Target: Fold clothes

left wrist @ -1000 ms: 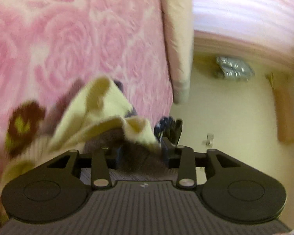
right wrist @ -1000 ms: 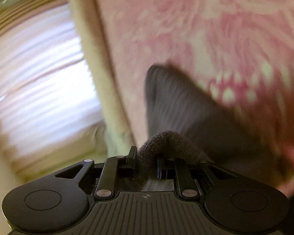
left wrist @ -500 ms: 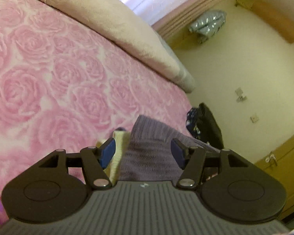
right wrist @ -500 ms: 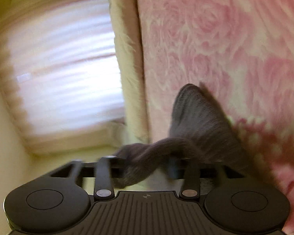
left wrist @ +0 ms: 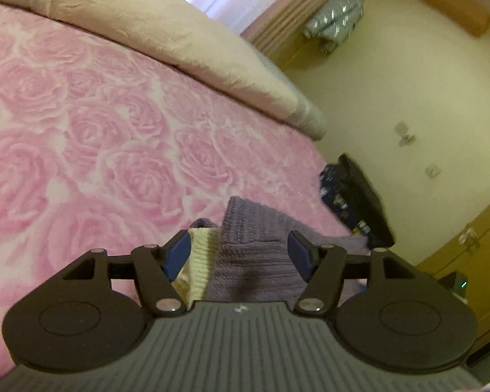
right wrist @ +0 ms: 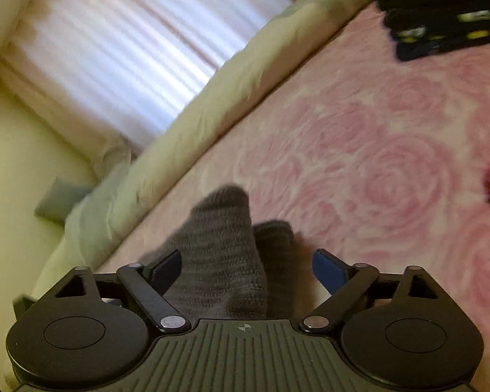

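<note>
A grey-purple knitted garment [left wrist: 251, 245] with a cream-yellow part [left wrist: 201, 254] lies on the pink rose-patterned bed cover [left wrist: 114, 150]. My left gripper [left wrist: 240, 254] stands open just above it, blue pads wide apart, the fabric lying loose between them. In the right wrist view the same grey knit [right wrist: 219, 248] lies bunched on the cover [right wrist: 392, 170], and my right gripper [right wrist: 246, 272] is open over it, holding nothing.
A beige bolster [left wrist: 179, 39] runs along the bed's far edge. Beyond it are a bright curtain [right wrist: 121, 49] and a cream wall. A dark bag [left wrist: 359, 202] sits at the bed's right corner. A black device [right wrist: 441, 16] lies on the cover at top right.
One second ago both grippers were shut on the garment and carrying it. Both have since opened and the garment now rests on the bed; the right gripper has swung to face along the bed.
</note>
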Tool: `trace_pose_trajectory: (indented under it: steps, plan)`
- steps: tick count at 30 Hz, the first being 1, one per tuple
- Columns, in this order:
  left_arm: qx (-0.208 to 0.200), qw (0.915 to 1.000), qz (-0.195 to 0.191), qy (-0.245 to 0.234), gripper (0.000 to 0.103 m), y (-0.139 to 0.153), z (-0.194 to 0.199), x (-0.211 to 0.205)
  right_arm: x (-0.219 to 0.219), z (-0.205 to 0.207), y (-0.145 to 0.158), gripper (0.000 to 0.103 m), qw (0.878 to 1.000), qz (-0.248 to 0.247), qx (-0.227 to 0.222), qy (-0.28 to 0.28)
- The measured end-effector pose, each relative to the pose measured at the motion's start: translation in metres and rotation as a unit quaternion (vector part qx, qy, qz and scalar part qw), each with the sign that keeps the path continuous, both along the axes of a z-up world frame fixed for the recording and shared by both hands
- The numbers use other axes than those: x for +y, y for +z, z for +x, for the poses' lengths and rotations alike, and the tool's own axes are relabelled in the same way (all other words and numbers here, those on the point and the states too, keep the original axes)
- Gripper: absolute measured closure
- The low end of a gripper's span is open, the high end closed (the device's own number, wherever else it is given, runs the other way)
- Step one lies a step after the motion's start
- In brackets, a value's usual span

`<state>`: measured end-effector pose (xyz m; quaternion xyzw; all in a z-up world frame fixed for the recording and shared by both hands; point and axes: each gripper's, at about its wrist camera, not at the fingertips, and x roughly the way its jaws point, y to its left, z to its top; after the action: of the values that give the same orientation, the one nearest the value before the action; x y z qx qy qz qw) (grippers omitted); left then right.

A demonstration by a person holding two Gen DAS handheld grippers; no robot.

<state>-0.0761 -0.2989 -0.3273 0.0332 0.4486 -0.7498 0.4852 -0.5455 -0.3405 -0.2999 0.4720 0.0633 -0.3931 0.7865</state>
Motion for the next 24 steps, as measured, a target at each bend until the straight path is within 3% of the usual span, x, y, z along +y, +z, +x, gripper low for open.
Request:
trace_pose_trajectory:
  steps: [2,3,4,5,6,7,14,17,19,21,24]
  plan:
    - [-0.007,0.9999,0.001,-0.013,0.045,-0.004,-0.01,-0.008,-0.005,0.008,-0.007,0.019,1.0,0.003,-0.008,0.016]
    - [0.003,0.9999,0.005,-0.016,0.058,-0.007,-0.013,-0.012,-0.007,0.011,-0.009,0.028,1.0,0.001,-0.009,0.023]
    - [0.013,0.9997,0.009,-0.018,0.076,-0.01,-0.016,-0.016,-0.011,0.015,-0.011,0.059,0.999,0.006,-0.01,0.03]
    - [0.017,0.9997,0.014,-0.005,0.078,-0.01,-0.016,-0.018,-0.015,0.02,-0.017,0.074,0.999,0.02,-0.016,0.035]
    - [0.021,0.9996,0.019,0.008,0.089,-0.011,-0.015,-0.02,-0.016,0.021,-0.015,0.081,0.999,0.016,-0.009,0.03]
    - [0.023,0.9993,0.022,0.02,0.09,-0.012,-0.015,-0.022,-0.017,0.023,-0.014,0.088,1.0,0.012,-0.003,0.025]
    - [-0.079,0.9945,-0.061,0.031,0.09,0.012,-0.037,-0.022,-0.023,0.033,-0.006,0.092,0.999,-0.015,0.044,-0.01]
    - [-0.096,0.993,-0.061,0.033,0.09,0.009,-0.043,-0.033,-0.025,0.038,-0.002,0.092,0.997,-0.026,0.064,-0.025]
    - [-0.117,0.9921,-0.036,0.027,0.089,-0.002,-0.047,-0.046,-0.03,0.043,-0.003,0.092,0.995,-0.031,0.091,-0.026]
    - [-0.113,0.9933,0.005,0.023,0.089,-0.019,-0.048,-0.058,-0.036,0.054,-0.016,0.092,0.99,-0.024,0.134,-0.017]
    - [-0.094,0.995,0.015,0.03,0.087,-0.026,-0.042,-0.056,-0.035,0.062,-0.023,0.091,0.986,-0.028,0.165,0.002]
